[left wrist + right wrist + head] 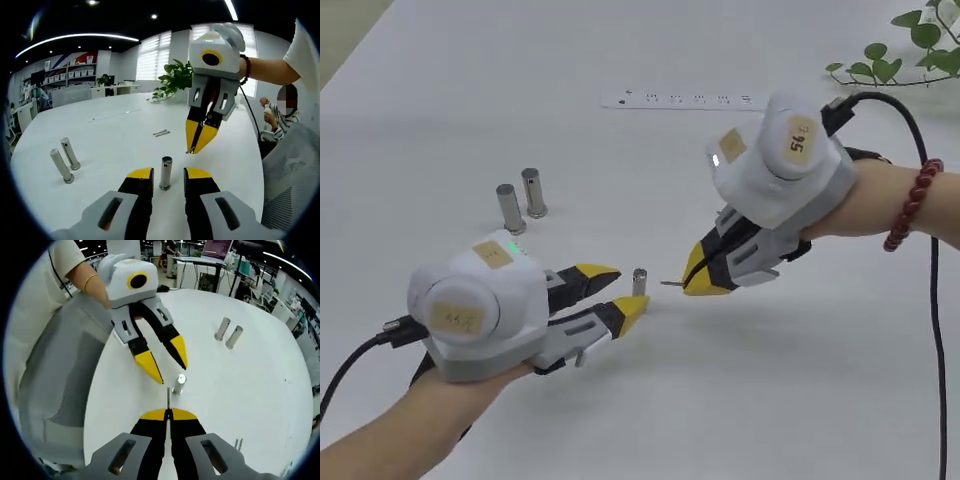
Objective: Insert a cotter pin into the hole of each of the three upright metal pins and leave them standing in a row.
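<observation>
One cotter pin (168,397) right up at the front metal pin (640,281) on a big white counter (770,380)

The left gripper (628,288) sits open, jaws either side of that upright pin without squeezing it. The right gripper (695,285) is pinched closed on the cotter pin, whose tip is just beside the pin's top. Two more metal pins (510,208) stand off to the left. Bright open office around: windows, potted plant (910,50), ceiling strip lights (75,39).

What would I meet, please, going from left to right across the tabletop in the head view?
First metal pin → second metal pin → third metal pin → cotter pin → right gripper → bead bracelet.
</observation>
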`<state>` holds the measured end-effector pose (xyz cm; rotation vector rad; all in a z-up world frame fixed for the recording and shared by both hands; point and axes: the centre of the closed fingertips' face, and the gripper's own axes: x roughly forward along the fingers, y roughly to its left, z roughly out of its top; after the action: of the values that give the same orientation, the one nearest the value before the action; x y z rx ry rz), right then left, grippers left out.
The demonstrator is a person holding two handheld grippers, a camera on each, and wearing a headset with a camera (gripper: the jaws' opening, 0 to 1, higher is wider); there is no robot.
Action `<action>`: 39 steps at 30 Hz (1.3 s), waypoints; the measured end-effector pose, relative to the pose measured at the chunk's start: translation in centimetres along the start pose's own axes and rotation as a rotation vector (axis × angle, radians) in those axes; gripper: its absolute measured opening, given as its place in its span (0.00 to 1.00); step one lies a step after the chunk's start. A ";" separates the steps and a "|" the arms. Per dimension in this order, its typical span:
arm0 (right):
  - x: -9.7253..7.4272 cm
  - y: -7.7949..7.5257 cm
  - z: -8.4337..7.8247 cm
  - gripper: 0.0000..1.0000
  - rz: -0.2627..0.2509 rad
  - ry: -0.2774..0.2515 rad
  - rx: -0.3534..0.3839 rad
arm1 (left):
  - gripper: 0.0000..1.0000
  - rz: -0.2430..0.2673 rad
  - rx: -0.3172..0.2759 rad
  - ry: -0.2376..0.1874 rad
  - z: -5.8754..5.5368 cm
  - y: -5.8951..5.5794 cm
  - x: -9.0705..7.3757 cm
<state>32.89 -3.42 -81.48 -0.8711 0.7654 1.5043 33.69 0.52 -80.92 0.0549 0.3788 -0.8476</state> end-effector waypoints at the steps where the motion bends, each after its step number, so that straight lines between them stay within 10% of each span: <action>1: 0.0 -0.2 0.0 0.03 -0.007 0.004 -0.008 | 0.22 0.003 0.000 0.000 0.0 0.1 0.2; 39: 1.4 -2.3 -0.2 0.03 -0.059 0.053 -0.122 | 0.08 -0.014 -0.003 0.024 -1.2 0.5 2.3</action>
<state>35.14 -2.64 -82.77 -1.0203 0.6861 1.4930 35.01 -0.57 -82.91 0.0594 0.4032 -0.8612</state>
